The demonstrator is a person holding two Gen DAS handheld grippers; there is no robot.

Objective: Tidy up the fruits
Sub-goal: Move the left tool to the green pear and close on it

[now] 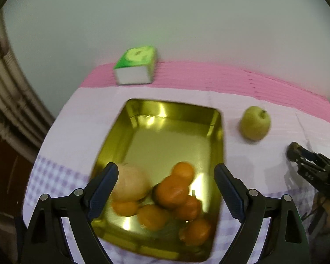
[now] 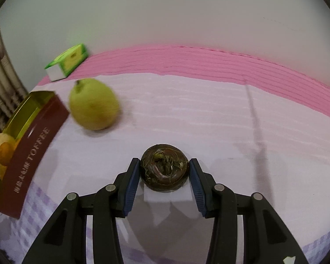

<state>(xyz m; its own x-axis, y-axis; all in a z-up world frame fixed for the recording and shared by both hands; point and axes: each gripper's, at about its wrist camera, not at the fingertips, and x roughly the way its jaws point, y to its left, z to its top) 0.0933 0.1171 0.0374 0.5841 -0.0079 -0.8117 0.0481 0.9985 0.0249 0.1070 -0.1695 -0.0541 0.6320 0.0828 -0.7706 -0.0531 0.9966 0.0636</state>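
Chestnut (image 2: 164, 167) clamped between right gripper (image 2: 164, 170) jaws.

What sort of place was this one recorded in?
Probably a home table against a plain wall: a pink and lilac checked tablecloth, a gold toffee tin used for fruit, and a green tissue pack at the back.

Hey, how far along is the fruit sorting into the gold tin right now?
Mostly done: several oranges and a pale round fruit already sit in the gold tin. In hand: the right gripper is shut on a dark brown bulb. Left: the green pear still lies on the cloth; the left gripper is open, empty.
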